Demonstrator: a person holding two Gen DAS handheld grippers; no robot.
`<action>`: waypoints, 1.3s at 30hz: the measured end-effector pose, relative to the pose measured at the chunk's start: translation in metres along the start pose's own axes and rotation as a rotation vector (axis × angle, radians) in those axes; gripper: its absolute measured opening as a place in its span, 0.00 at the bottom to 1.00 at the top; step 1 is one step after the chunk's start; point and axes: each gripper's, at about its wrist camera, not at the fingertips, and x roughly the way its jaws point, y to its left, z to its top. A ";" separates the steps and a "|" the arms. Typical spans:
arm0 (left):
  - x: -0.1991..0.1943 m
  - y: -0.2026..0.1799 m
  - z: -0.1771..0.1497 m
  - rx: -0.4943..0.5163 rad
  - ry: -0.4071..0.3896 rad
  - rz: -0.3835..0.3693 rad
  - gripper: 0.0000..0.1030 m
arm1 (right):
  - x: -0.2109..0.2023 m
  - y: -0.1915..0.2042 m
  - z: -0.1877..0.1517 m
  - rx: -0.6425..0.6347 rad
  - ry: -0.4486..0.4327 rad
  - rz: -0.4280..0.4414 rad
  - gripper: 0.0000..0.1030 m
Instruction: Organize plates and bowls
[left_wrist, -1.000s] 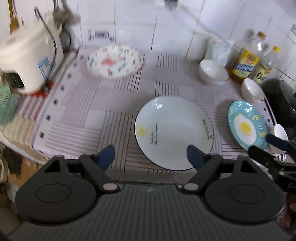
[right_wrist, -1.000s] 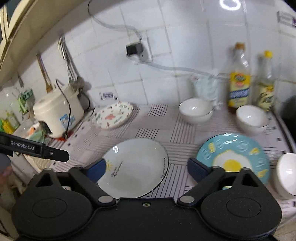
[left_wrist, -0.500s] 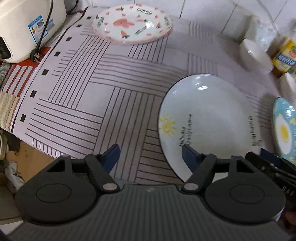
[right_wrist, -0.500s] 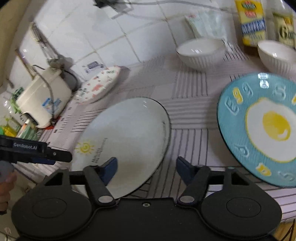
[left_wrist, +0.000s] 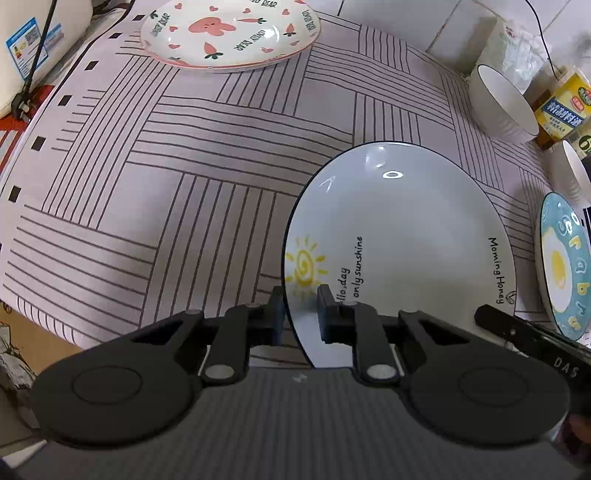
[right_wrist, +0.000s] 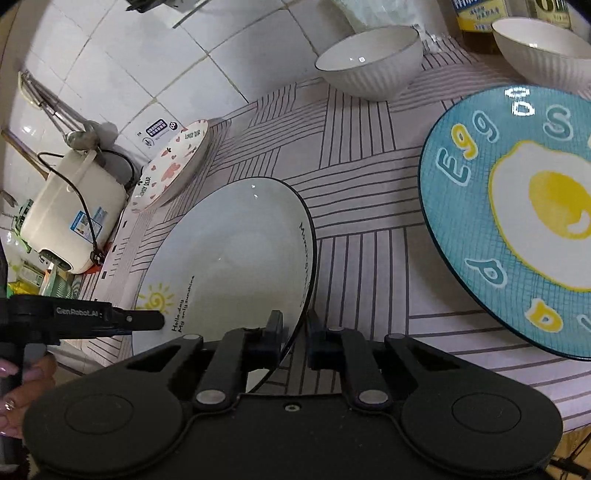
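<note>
Fingers of the left gripper narrowed around the near-left rim of the sunshine plate, one pad outside the rim, one over the inner face; whether already biting or a hair short, impossible to tell. Same with the right gripper: fingers drawn close astride the near-right rim of the plate, firm contact not certain. Plate lying flat on the striped cloth, near the front edge of the counter. For a good lift: squeeze fully on both sides before raising, keep both grips level and rise together, since a glazed rim looks likely to slip from a one-sided pull. Just to the right, well clear of the rim, the egg plate, a probable partner for stacking. Further back, the rabbit plate at left and two white bowls by the tiled wall, beside the rice cooker; best kept out of the swing path.
</note>
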 end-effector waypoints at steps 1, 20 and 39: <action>0.000 0.001 0.000 0.007 0.004 -0.006 0.16 | 0.001 -0.001 0.001 0.011 0.005 0.002 0.14; -0.020 -0.001 0.068 0.179 0.075 -0.070 0.18 | -0.013 0.043 0.042 -0.130 -0.003 -0.040 0.18; 0.033 -0.025 0.144 0.344 0.083 -0.076 0.18 | 0.037 0.021 0.083 -0.062 -0.085 -0.080 0.19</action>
